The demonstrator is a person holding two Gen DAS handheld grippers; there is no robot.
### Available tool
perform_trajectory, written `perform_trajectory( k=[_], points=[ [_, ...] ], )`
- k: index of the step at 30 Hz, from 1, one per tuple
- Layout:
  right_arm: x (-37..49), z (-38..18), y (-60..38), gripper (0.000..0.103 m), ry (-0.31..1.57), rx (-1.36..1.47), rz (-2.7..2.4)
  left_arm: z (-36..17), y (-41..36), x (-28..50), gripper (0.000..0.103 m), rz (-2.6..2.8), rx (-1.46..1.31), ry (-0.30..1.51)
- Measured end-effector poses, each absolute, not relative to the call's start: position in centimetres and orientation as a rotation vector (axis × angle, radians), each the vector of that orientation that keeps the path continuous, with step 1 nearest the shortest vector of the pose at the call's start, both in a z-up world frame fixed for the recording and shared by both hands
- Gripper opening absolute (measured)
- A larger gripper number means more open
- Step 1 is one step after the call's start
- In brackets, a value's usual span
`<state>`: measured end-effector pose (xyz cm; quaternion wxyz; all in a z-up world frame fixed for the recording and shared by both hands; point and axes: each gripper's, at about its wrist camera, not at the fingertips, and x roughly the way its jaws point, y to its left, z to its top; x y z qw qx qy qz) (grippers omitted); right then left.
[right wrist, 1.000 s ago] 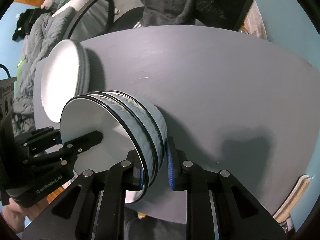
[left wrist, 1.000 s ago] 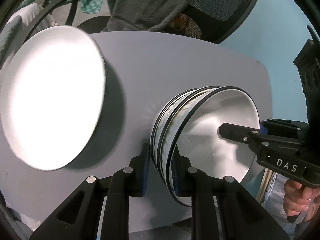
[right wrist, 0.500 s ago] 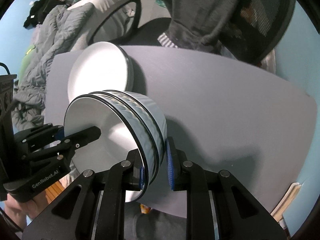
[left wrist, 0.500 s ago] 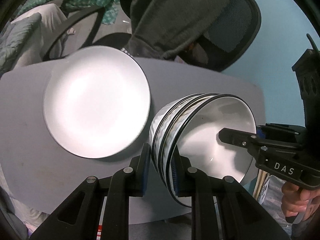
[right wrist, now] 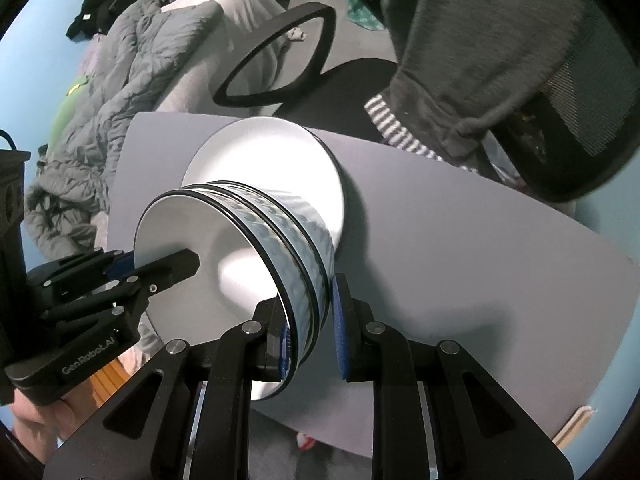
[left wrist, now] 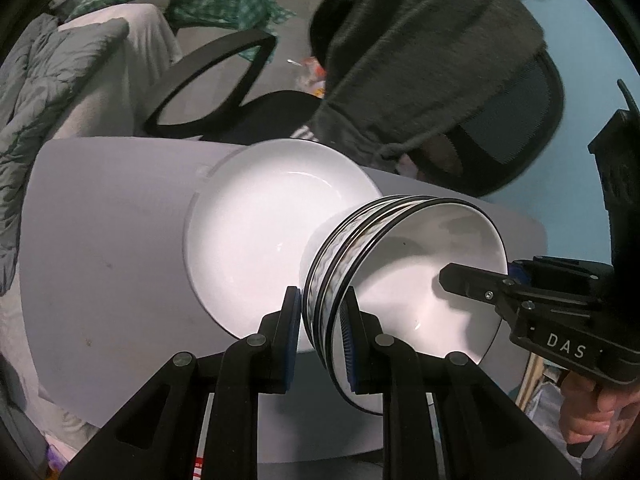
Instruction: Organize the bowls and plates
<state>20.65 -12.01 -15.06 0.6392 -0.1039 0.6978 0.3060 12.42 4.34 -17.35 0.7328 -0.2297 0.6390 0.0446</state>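
Observation:
A nested stack of white bowls (left wrist: 384,272) with black rims and ribbed sides is held in the air by both grippers. My left gripper (left wrist: 320,320) is shut on the stack's rim on one side. My right gripper (right wrist: 310,320) is shut on the rim on the opposite side; it also shows in the left wrist view (left wrist: 476,280). The bowls (right wrist: 248,256) hang over the edge of a stack of white plates (left wrist: 256,240) that lies on the grey table (left wrist: 108,264). The plates (right wrist: 280,156) show behind the bowls in the right wrist view. I cannot tell whether the bowls touch the plates.
A black office chair (left wrist: 248,92) with a dark grey hoodie (left wrist: 420,52) over its back stands at the table's far edge. Bedding (right wrist: 100,120) lies to the left beyond the table. Bare grey table (right wrist: 480,260) stretches right of the plates.
Both grippers have carried the bowl stack toward the plates; the plates, earlier apart to the left, now sit directly behind and under the bowls. Both grips are unchanged.

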Motion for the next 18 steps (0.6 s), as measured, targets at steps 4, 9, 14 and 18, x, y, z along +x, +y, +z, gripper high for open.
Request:
perform_trajectory(
  k=[4, 9, 14, 18],
  points=[
    [21.2, -16.4, -9.9, 0.018, 1.620, -0.234, 0.691, -18.8, 5.8, 12.9, 0.019, 0.131, -0.497, 1.413],
    [22.1, -16.7, -8.2, 0.015, 1.608, -0.261, 0.696, -19.9, 7.6, 13.3, 0.018, 0.142, -0.531, 1.407],
    [23.0, -17.5, -7.5, 0.014, 1.628, -0.291, 0.667, -19.9, 7.8, 13.9, 0.018, 0.145, -0.532, 1.398],
    [22.8, -17.6, -7.4, 0.014, 1.625, -0.298, 0.673, -20.3, 8.2, 14.0, 0.018, 0.137, -0.552, 1.398]
  ],
)
